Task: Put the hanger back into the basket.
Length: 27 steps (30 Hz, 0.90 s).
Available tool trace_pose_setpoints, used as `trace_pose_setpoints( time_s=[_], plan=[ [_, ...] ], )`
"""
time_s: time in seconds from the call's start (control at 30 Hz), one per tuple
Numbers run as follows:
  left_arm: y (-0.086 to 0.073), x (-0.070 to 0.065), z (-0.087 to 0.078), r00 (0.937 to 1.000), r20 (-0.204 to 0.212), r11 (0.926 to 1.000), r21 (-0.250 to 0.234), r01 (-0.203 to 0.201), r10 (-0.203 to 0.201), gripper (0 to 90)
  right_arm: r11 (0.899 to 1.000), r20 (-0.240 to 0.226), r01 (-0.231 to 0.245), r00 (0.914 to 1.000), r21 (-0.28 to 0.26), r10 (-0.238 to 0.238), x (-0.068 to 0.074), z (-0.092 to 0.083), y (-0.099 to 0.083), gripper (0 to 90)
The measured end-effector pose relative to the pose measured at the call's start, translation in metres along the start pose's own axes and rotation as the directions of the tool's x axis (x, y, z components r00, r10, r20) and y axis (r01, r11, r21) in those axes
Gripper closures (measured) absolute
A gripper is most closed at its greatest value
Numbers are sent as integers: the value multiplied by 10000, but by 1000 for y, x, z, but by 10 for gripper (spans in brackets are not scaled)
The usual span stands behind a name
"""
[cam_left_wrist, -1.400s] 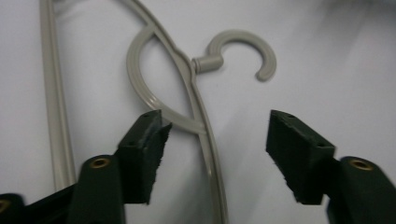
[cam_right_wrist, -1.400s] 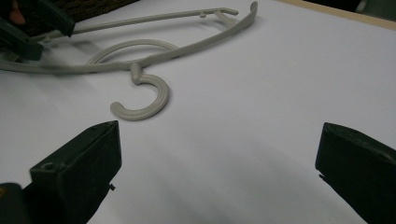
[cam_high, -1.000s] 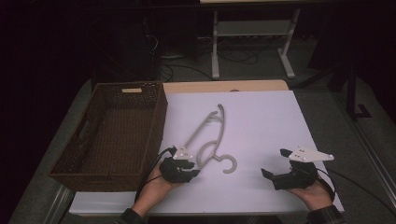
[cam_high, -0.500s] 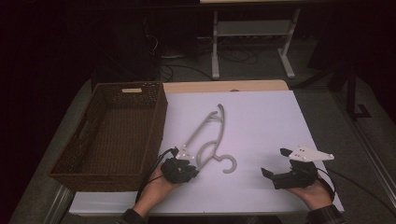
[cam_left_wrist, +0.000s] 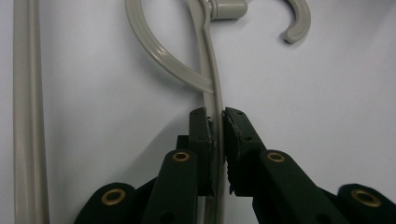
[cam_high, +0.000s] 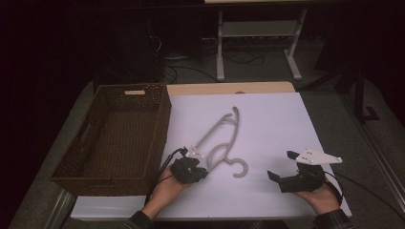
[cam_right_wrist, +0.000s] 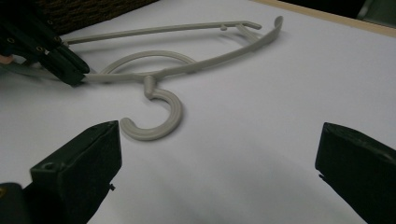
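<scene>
I am working two hand-held grippers over a white table (cam_high: 267, 124). A pale grey plastic hanger (cam_high: 220, 138) lies flat near the middle of it, its hook (cam_high: 240, 168) curling toward my side, with a brown wicker basket (cam_high: 114, 136) just beside it on the left.

My left gripper (cam_high: 198, 171) has just been closing, and in the left gripper view its two black jaws now pinch the hanger's thin arm (cam_left_wrist: 215, 93) between the pads (cam_left_wrist: 232, 135), a little below where the arm meets the neck. My right gripper (cam_high: 282, 175) rests on the table well apart from the hanger, jaws spread wide and holding nothing; in its own view the hook (cam_right_wrist: 156, 116) lies ahead between them.

To do this grasp well, I judge I should confirm the arm sits squarely in the pads before lifting, since the rod is narrow and smooth and could twist or slip. I would raise it slowly and level, keeping the far end from snagging on the basket's rim.
</scene>
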<state>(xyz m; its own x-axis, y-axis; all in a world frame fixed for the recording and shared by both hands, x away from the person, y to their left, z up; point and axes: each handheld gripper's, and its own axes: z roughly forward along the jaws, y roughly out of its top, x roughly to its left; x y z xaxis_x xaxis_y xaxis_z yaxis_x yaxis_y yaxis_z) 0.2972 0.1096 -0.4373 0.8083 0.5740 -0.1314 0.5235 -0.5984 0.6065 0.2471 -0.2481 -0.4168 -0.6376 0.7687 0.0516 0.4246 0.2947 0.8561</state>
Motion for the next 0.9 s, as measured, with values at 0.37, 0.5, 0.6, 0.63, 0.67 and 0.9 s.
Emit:
trace_pose_setpoints(
  time_s=[0.37, 0.5, 0.6, 0.63, 0.67, 0.9],
  plan=[
    [32, -7, 23, 9998, 72, 9995, -257, -204, 206, 818, 10000, -10, 5, 10000, 4, -5, 0, 0, 0, 0],
    [40, -11, 33, 9998, 138, 9995, -293, -120, 124, 818, 10000, -8, 2, 10000, -6, -2, -1, 0, 0, 0],
    [45, -15, 41, 9997, 196, 9994, -319, -142, 148, 817, 10000, -11, 7, 10000, -13, -7, -1, 0, 0, 0],
    [47, -16, 44, 9997, 206, 9995, -263, -158, 164, 817, 10000, -8, 5, 10000, -14, -5, -1, 0, 0, 0],
    [48, -17, 48, 9996, 203, 9994, -287, -196, 202, 817, 10000, -3, 0, 10000, -26, 0, -1, 0, 0, 0],
    [49, -15, 44, 9986, 438, 9986, -442, -279, 299, 724, 10000, -8, -10, 10000, -25, 10, -1, 0, 0, 0]
  ],
)
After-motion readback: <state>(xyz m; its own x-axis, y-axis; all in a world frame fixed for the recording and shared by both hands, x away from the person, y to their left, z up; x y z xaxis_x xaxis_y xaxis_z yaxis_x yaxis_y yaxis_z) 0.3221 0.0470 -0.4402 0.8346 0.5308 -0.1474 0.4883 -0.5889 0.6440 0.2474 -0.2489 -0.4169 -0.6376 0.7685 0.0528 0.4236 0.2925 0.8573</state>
